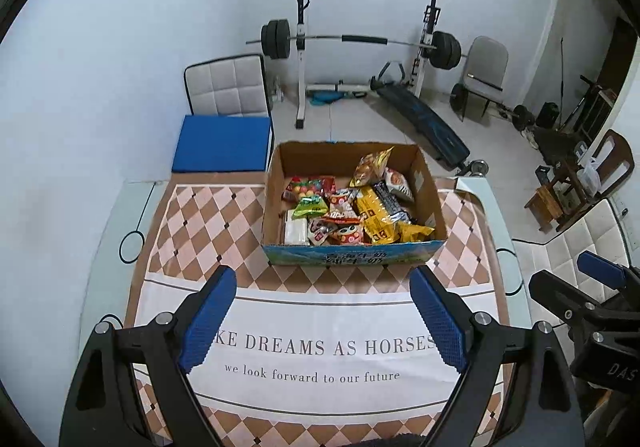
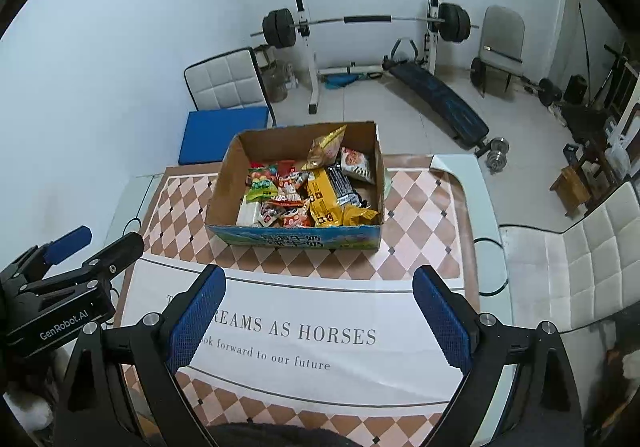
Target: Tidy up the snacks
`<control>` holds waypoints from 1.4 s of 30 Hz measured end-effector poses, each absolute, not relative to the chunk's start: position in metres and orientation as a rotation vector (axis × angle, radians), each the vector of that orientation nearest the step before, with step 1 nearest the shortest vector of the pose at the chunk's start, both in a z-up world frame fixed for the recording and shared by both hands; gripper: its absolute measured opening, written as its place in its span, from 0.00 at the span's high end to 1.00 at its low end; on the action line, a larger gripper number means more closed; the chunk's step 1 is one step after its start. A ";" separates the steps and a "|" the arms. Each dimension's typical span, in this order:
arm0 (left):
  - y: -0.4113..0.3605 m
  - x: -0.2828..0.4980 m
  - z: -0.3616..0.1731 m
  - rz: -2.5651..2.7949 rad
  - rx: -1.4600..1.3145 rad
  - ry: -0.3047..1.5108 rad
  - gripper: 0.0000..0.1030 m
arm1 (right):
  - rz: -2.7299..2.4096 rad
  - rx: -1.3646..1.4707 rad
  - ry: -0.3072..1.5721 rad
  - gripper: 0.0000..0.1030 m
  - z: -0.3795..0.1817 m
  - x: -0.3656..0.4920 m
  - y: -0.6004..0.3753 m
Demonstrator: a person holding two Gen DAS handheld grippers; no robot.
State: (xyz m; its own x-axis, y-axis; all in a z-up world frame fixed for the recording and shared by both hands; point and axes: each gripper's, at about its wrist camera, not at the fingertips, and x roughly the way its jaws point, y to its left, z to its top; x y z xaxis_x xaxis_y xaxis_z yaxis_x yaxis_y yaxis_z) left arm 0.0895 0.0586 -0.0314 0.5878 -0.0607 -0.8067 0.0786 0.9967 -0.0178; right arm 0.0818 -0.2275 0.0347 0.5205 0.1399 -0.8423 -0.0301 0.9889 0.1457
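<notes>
1. Your left tool (image 1: 322,317) hangs above the near half of the bench (image 1: 112,215), its blue-padded fingers (image 1: 208,321) spread wide with nothing between them.
2. Your right tool (image 2: 320,317) hangs just beside it at about the same height, its fingers (image 2: 442,321) also spread wide and holding nothing.
3. Each tool shows at the edge of the other's view: the right one at the left camera's right edge, the left one at the right camera's left edge.
4. The cardboard box (image 1: 424,183) sits on the far half of the bench, ahead of both tools and well apart from them, its top open.
5. The snack packets (image 1: 344,215) all lie inside the box in a loose heap covering its floor.
6. Among them you can see a yellow packet (image 1: 374,213) near the right side, a green packet (image 1: 310,207) toward the left, a white packet (image 1: 296,231) at the near left corner, and a gold bag (image 1: 370,165) leaning up against the far right.
7. A checked tablecloth (image 1: 192,223) covers the bench under the box, with a white printed panel (image 1: 320,327) directly under your tools.
8. Behind the bench stand a padded chair (image 1: 228,87) with a blue cushion (image 1: 222,143), and a barbell rack (image 1: 300,43) against the wall.
</notes>
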 end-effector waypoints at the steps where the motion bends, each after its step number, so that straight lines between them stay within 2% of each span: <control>1: 0.058 0.087 -0.028 -0.084 0.021 0.932 0.14 | 0.099 0.109 1.010 0.06 0.040 0.078 -0.228; 10: 0.060 0.076 -0.017 -0.069 -0.001 0.899 0.14 | 0.085 0.089 0.978 0.06 0.060 0.064 -0.234; 12: 0.061 0.078 -0.019 -0.065 -0.013 0.894 0.14 | 0.080 0.079 0.971 0.02 0.061 0.064 -0.234; 13: 0.062 0.080 -0.019 -0.063 -0.019 0.887 0.12 | 0.073 0.076 0.962 0.02 0.061 0.064 -0.235; 15: 0.062 0.083 -0.021 -0.061 -0.014 0.880 0.02 | 0.063 0.069 0.953 0.02 0.060 0.066 -0.236; 16: 0.061 0.085 -0.021 -0.060 -0.012 0.872 0.02 | 0.053 0.055 0.948 0.02 0.059 0.069 -0.235; 42: 0.051 0.133 -0.054 -0.008 0.038 0.848 0.02 | -0.028 0.020 0.916 0.01 0.023 0.136 -0.233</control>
